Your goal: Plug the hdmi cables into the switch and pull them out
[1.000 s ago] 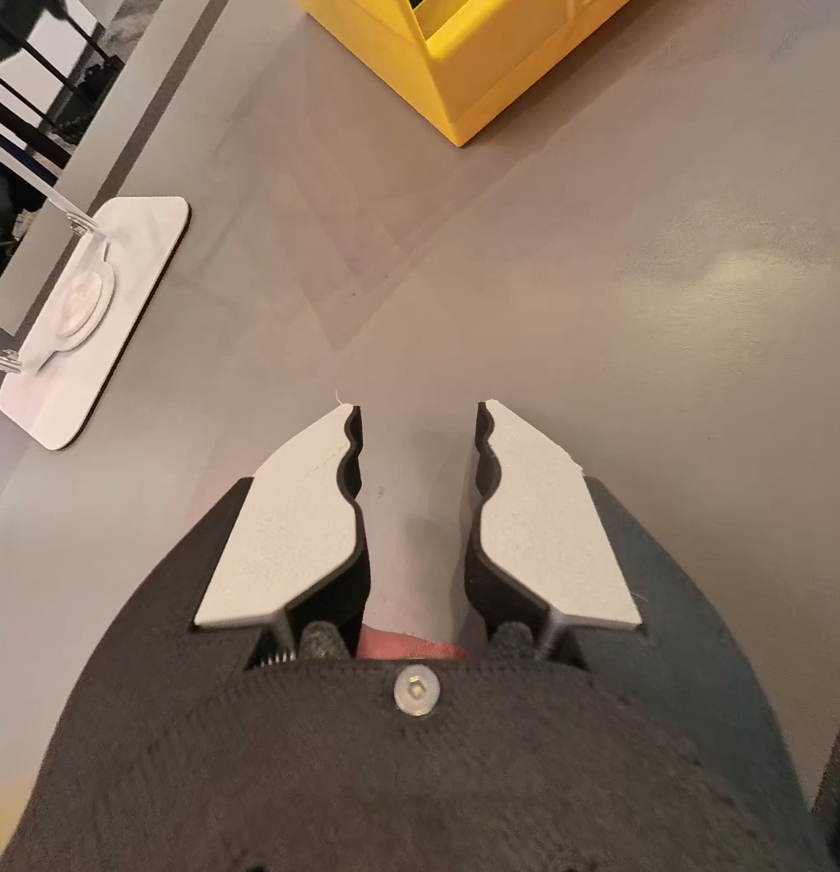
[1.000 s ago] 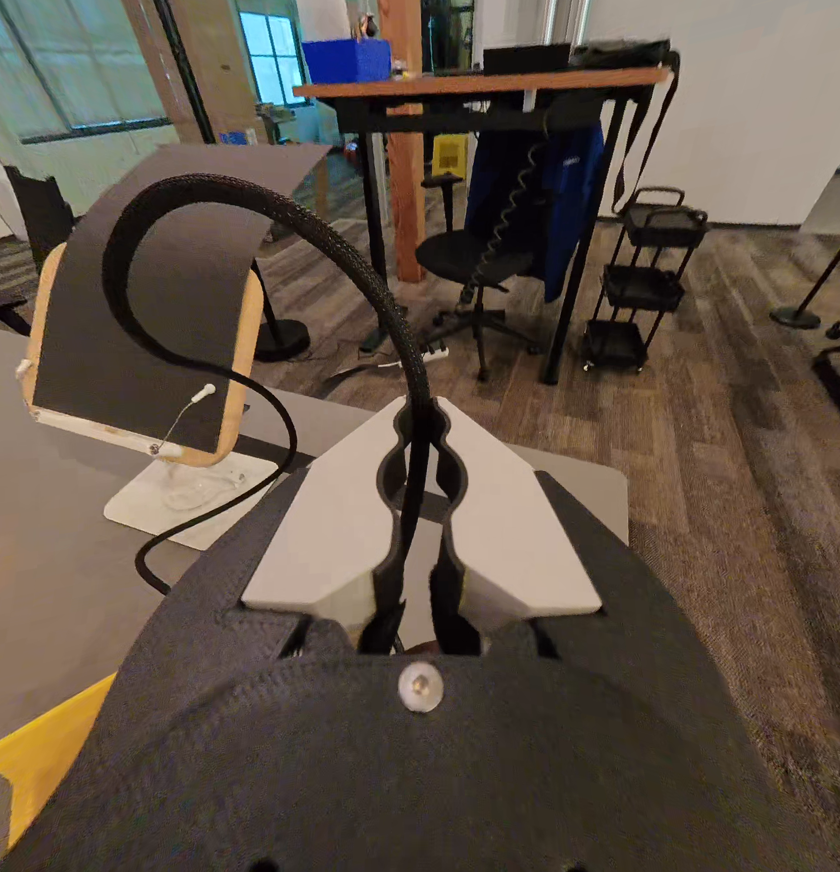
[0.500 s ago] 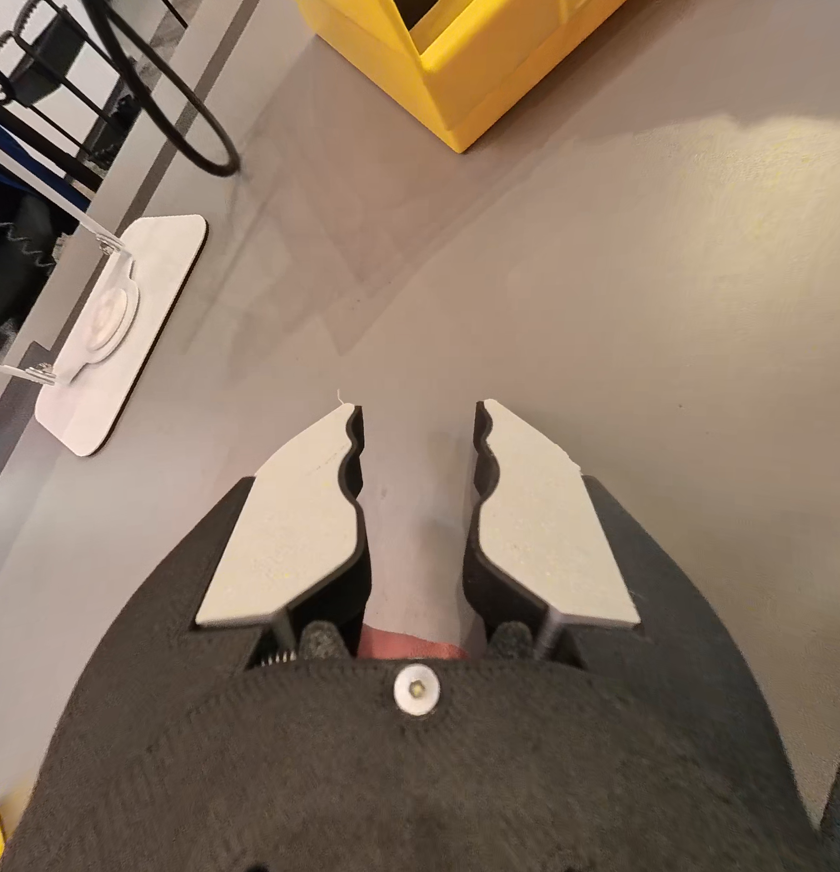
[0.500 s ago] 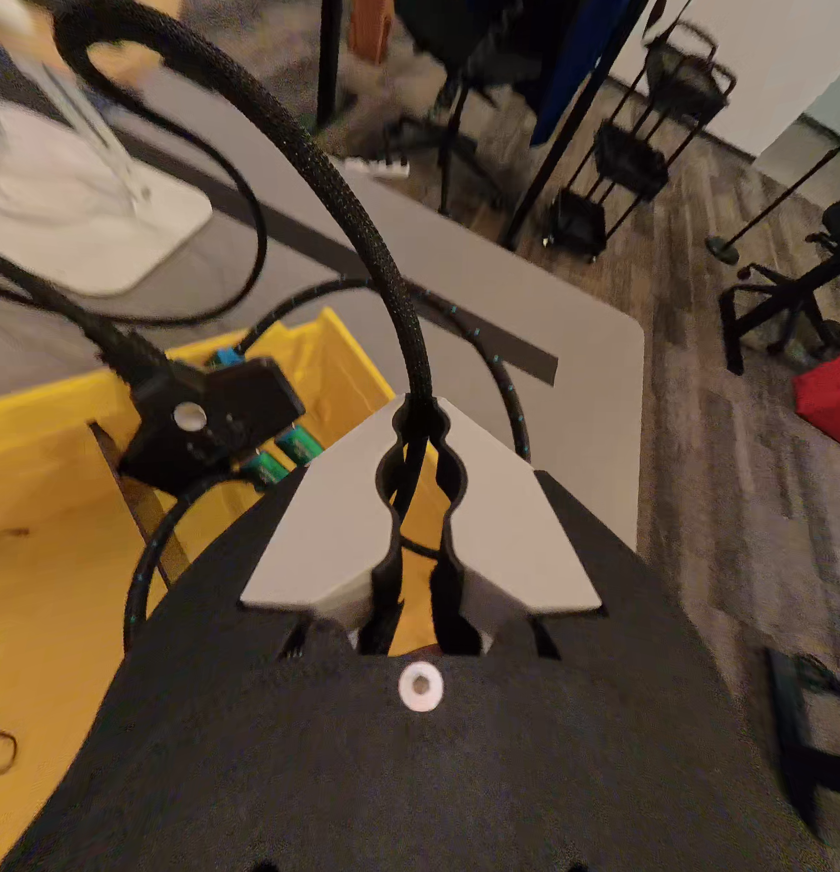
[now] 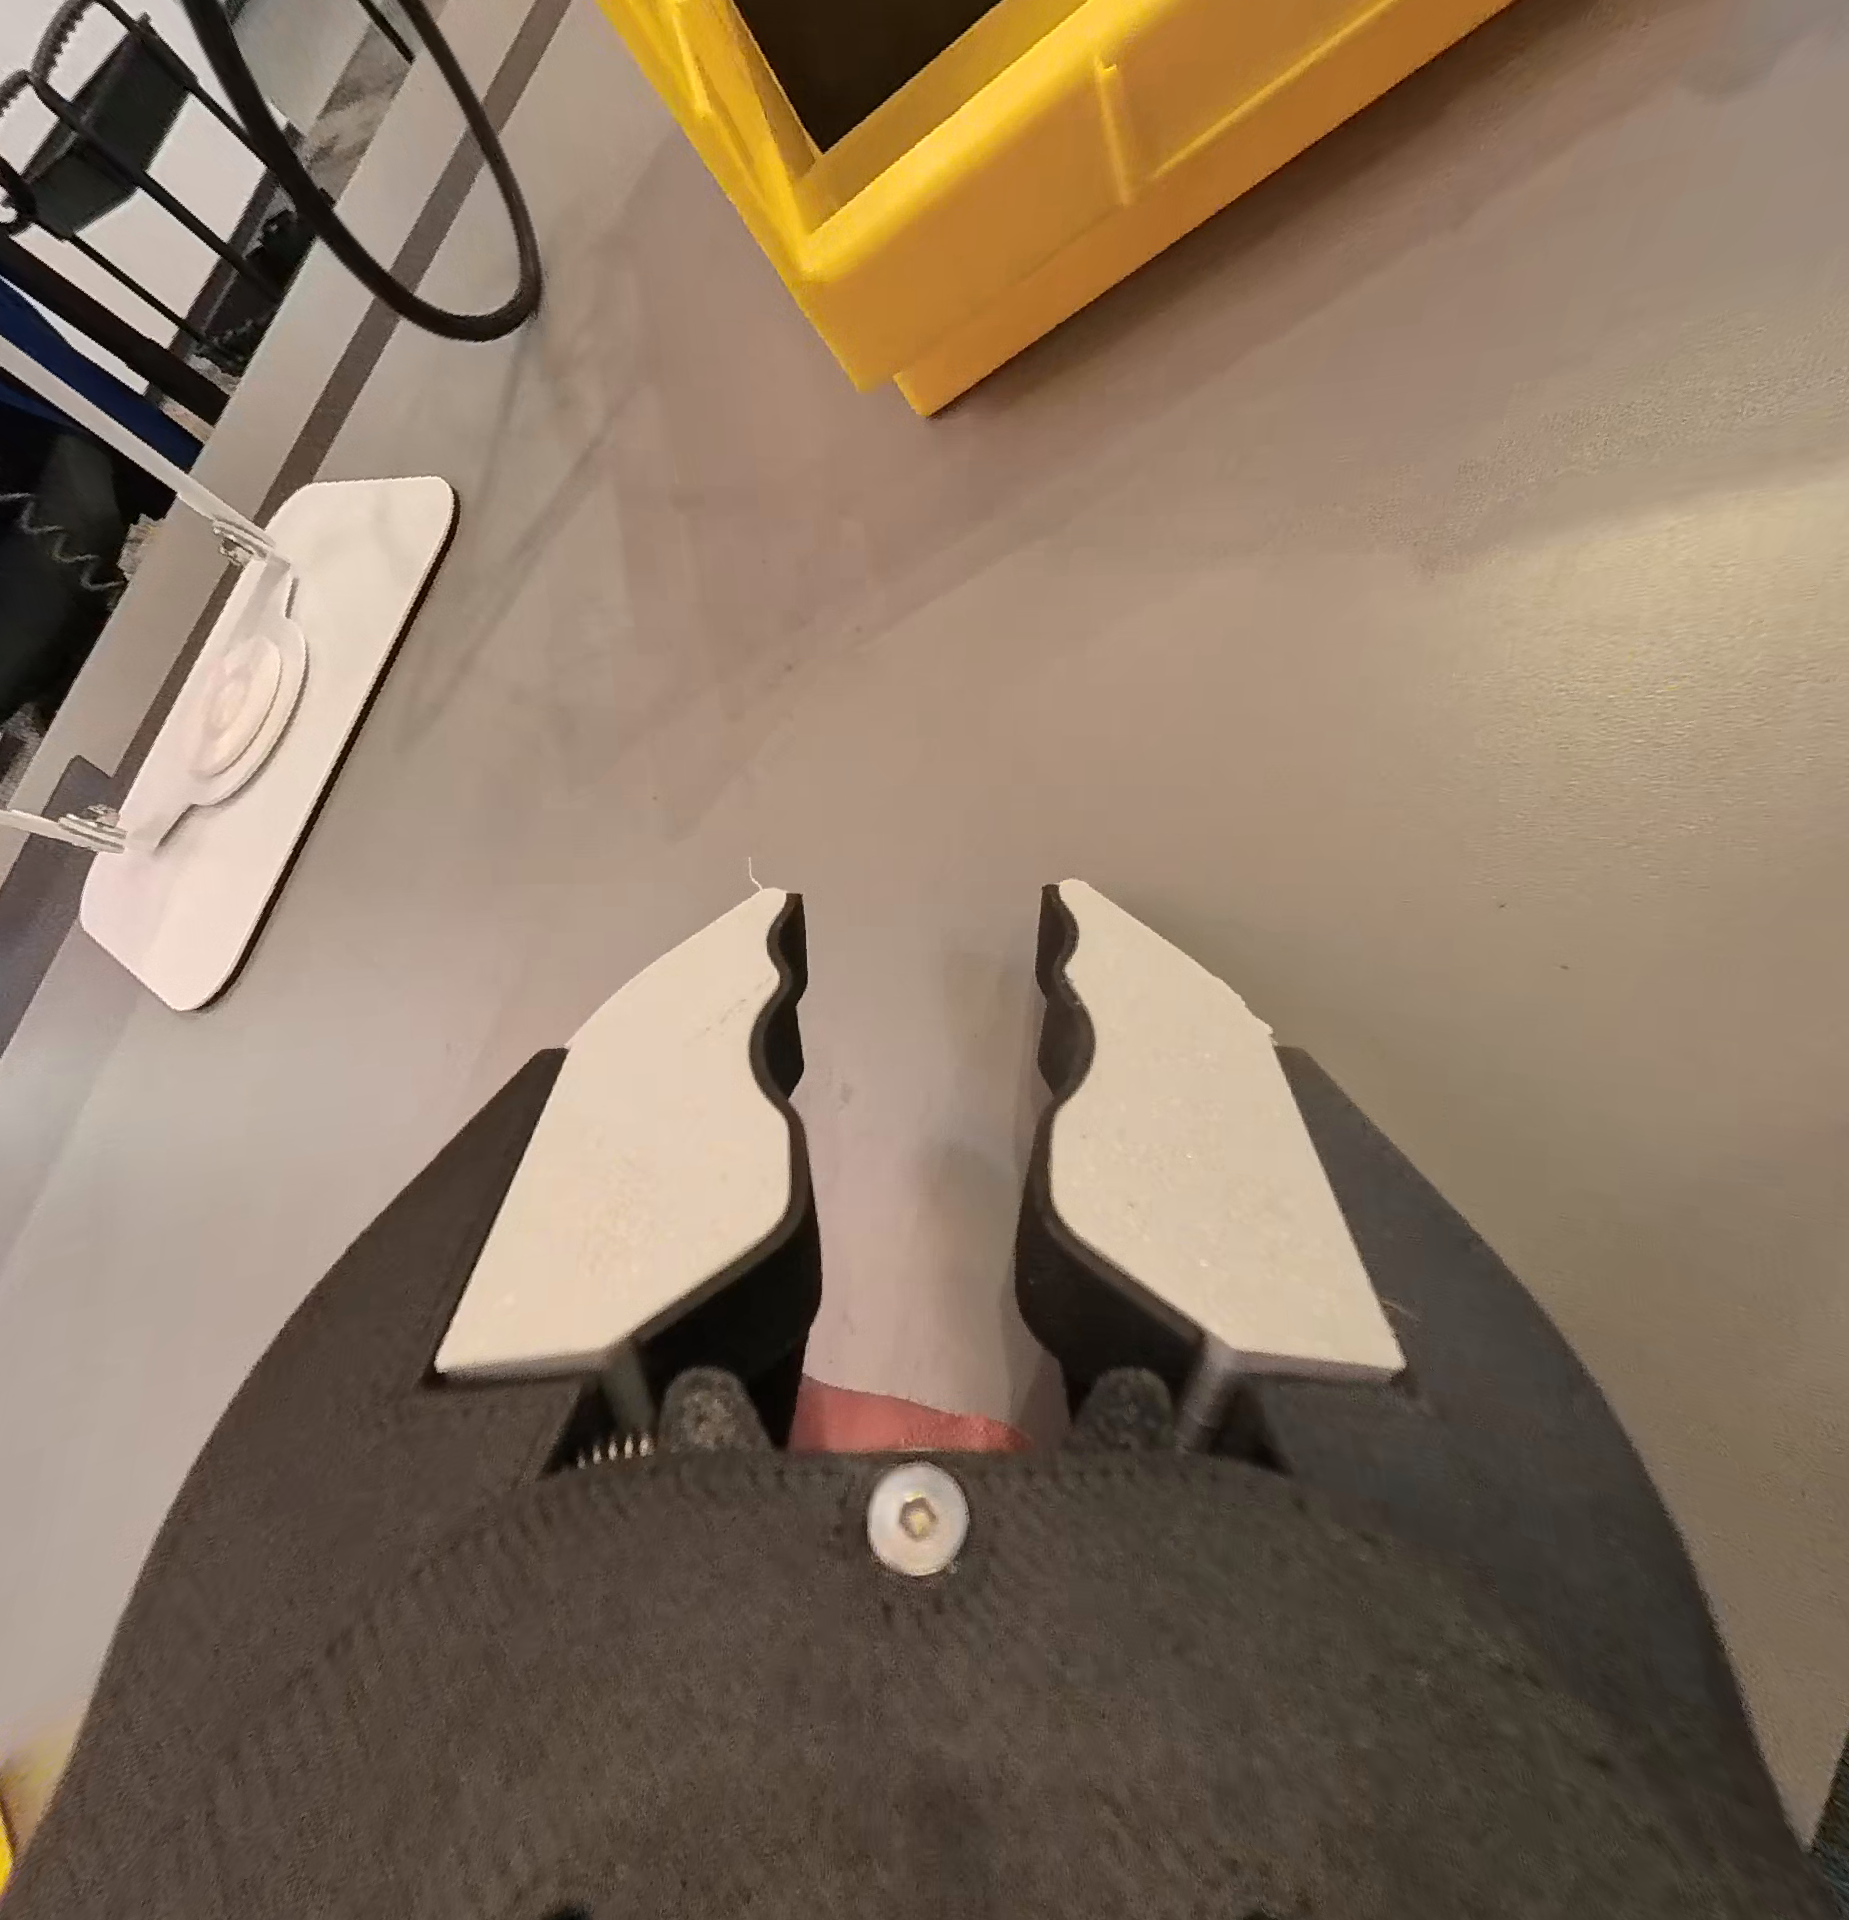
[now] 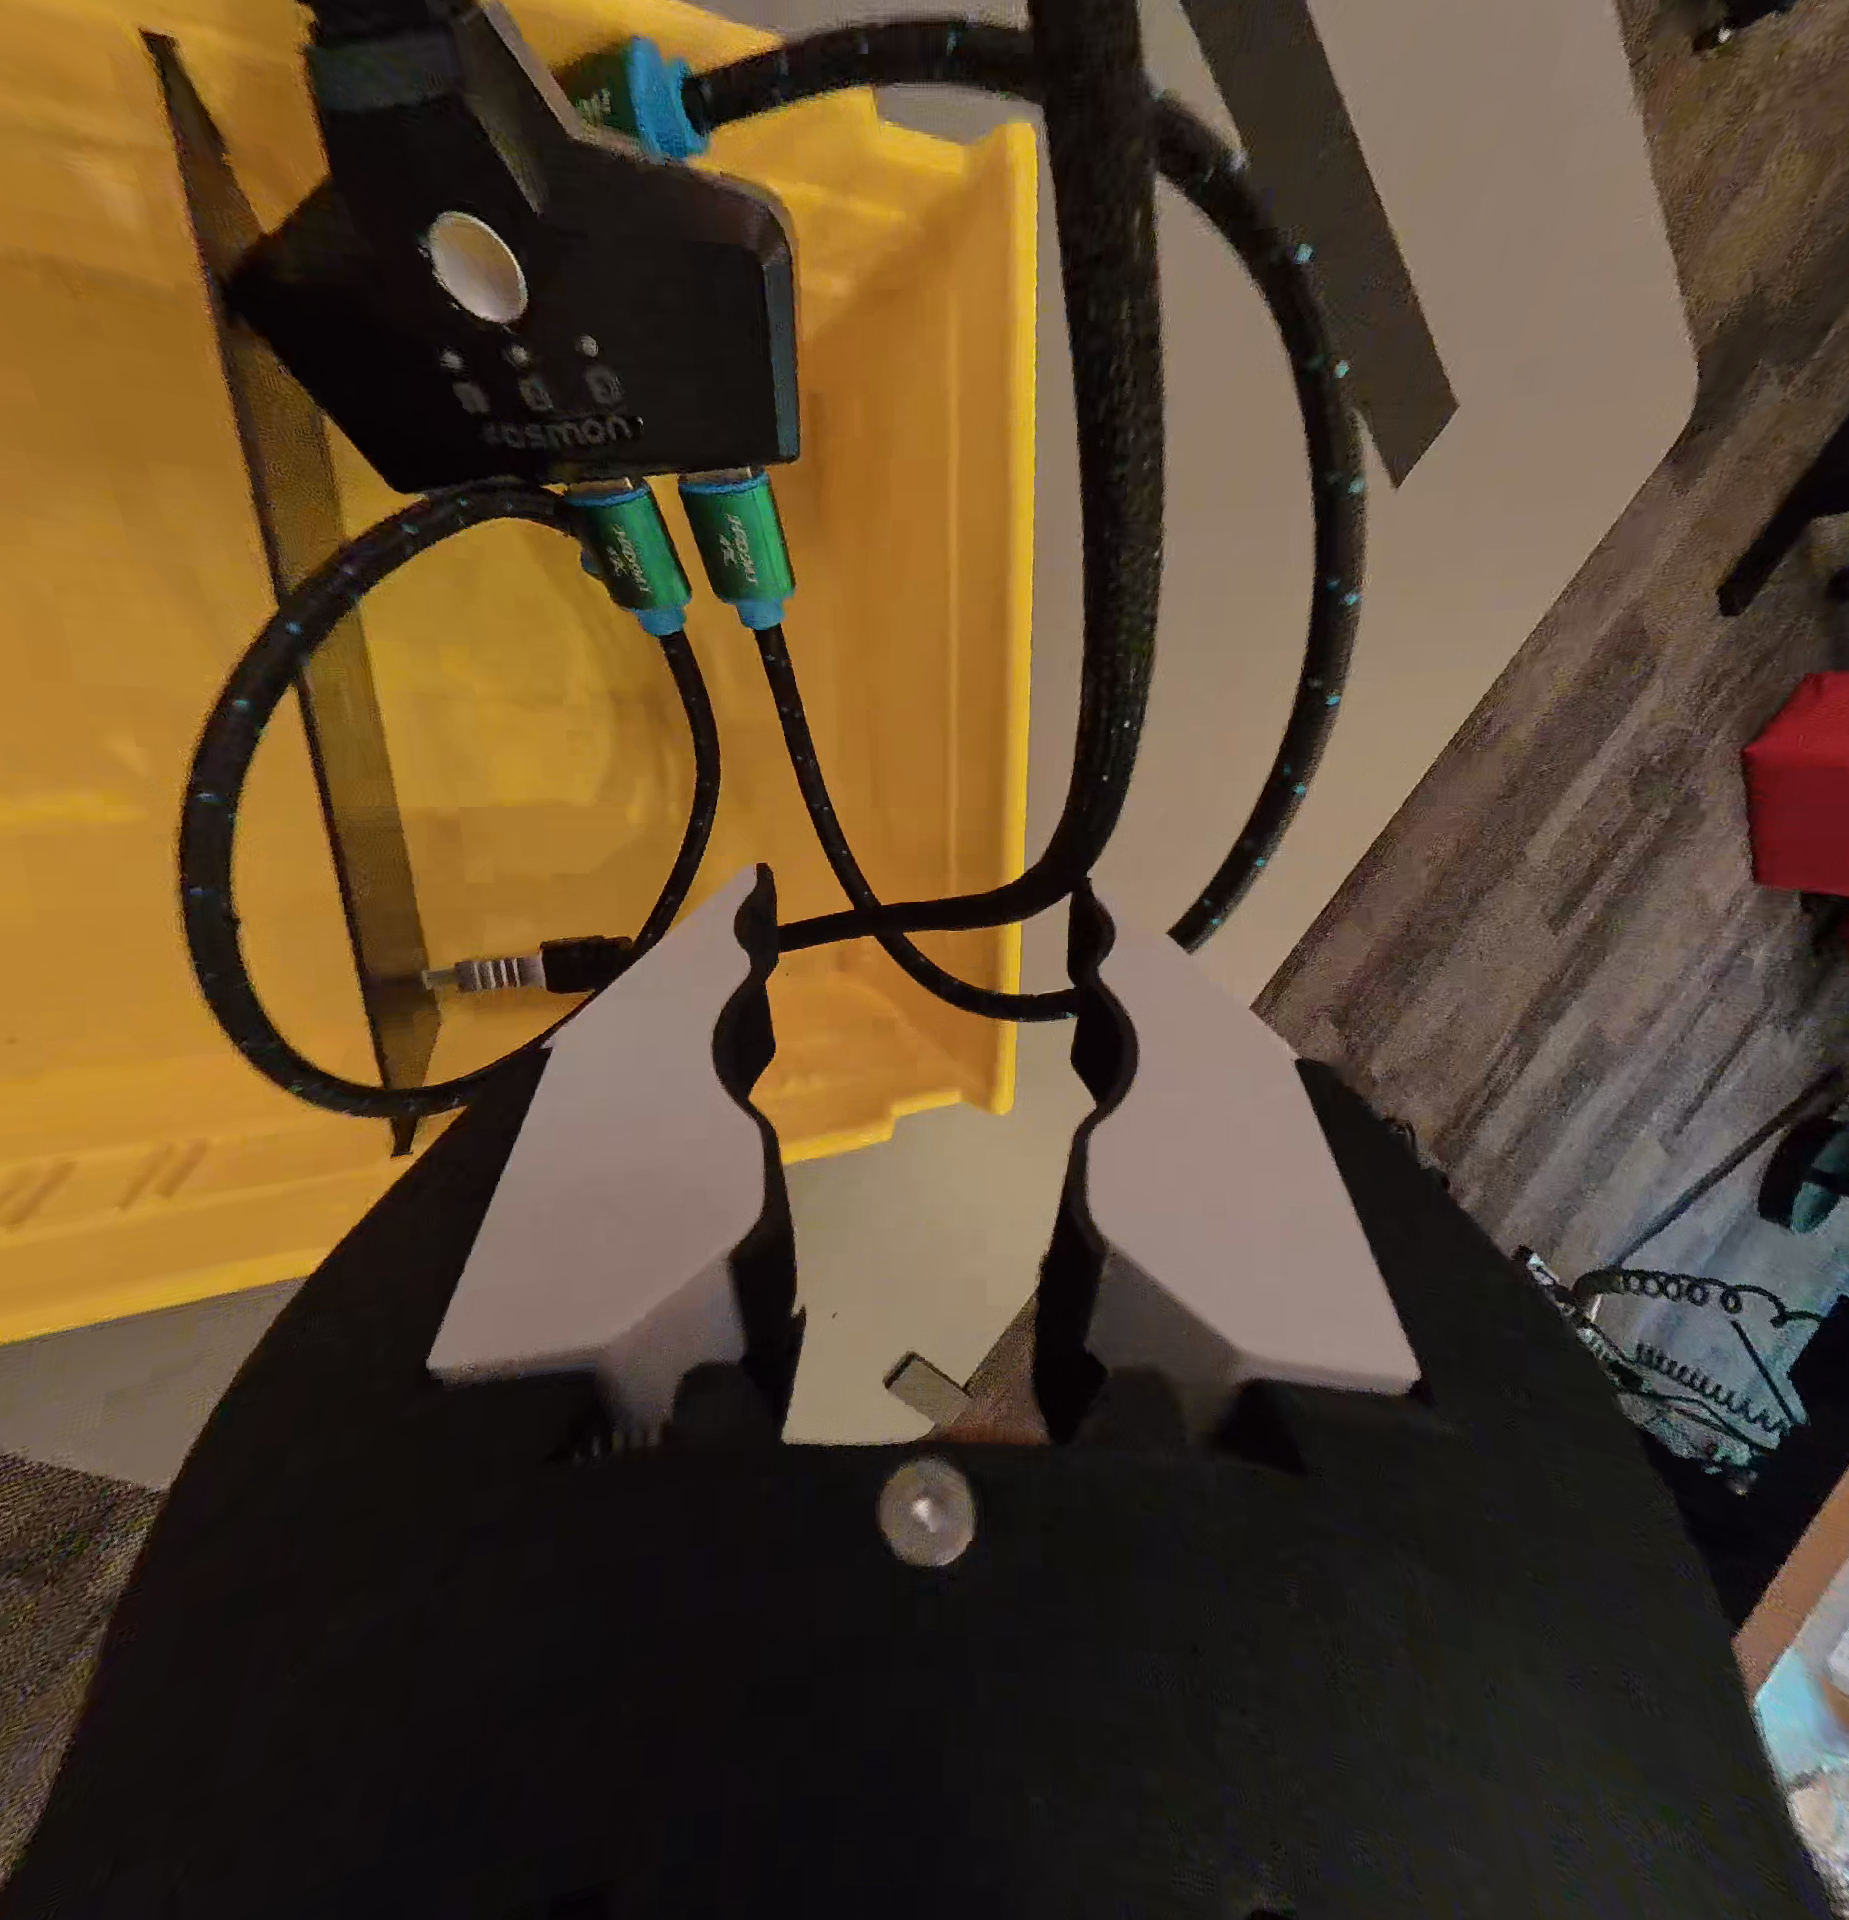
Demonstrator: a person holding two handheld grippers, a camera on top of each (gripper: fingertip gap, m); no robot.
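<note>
In the right wrist view the black HDMI switch (image 6: 546,312) hangs over the yellow bin (image 6: 89,623). Two green plugs (image 6: 629,551) (image 6: 738,545) sit in its lower edge and a blue-ended plug (image 6: 639,94) in its upper side. A thick black braided cable (image 6: 1102,416) runs down from the top and crosses just beyond my right gripper (image 6: 922,888). That gripper is open, and its pads press on nothing. My left gripper (image 5: 920,899) is open and empty above the grey table (image 5: 1315,727).
The yellow bin (image 5: 1003,229) stands ahead of the left gripper. A white stand base (image 5: 276,727) lies at the left, with a black cable loop (image 5: 484,208) beyond it. A dark divider (image 6: 317,623) and a small grey plug (image 6: 494,974) are in the bin. Floor lies to the right. To reach the black HDMI switch (image 6: 546,312) in a straight line is about 10 centimeters for my right fingers, about 30 centimeters for my left. About 12 centimeters separates my right fingertips from the blue-ended plug (image 6: 639,94).
My right gripper, shut on the thick braided cable before, has opened and let it go while tipping down over the bin. The left gripper stayed open and barely moved.
</note>
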